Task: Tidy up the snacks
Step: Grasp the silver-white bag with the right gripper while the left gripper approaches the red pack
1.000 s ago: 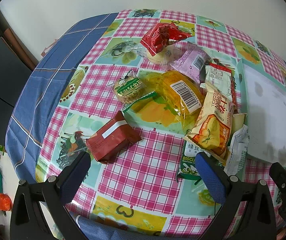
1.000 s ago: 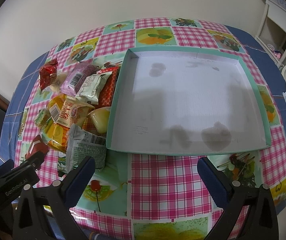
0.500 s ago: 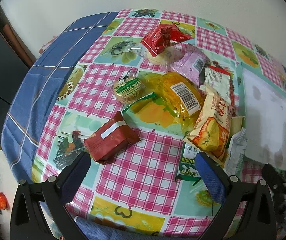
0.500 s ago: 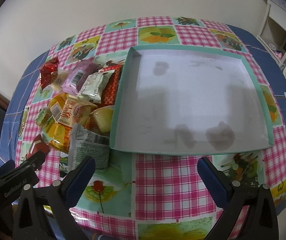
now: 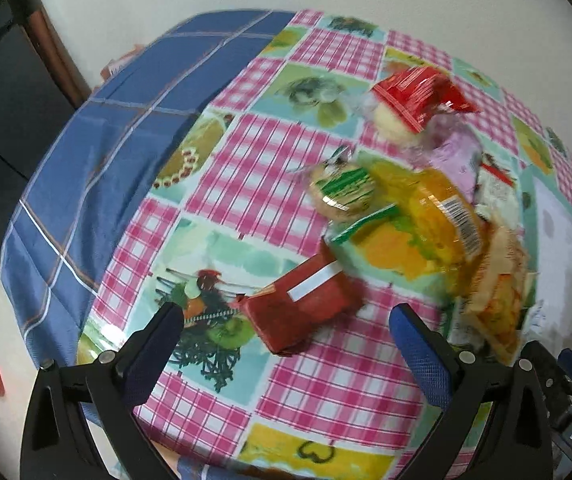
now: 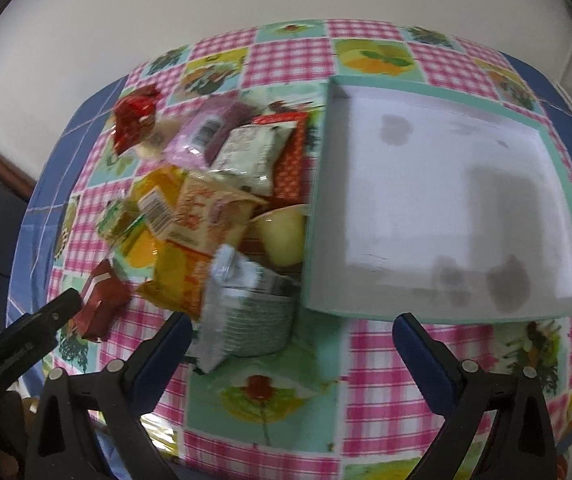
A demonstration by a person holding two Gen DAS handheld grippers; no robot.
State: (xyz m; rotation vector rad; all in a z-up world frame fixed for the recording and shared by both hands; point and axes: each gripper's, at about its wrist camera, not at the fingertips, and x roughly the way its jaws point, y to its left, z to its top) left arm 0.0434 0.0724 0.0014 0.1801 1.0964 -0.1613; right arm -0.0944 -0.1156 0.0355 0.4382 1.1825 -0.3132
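Snacks [image 6: 205,208] in crinkled bright wrappers lie heaped beside the tray [image 6: 438,312]; left gripper [image 5: 286,344] spread wide, right gripper [image 6: 290,344] closing, both empty.

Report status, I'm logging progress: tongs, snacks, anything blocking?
Left tongs open, empty, over dark red packet. Right tongs closing, still empty, near silver packet. Tray holds no snacks. Nothing blocking.
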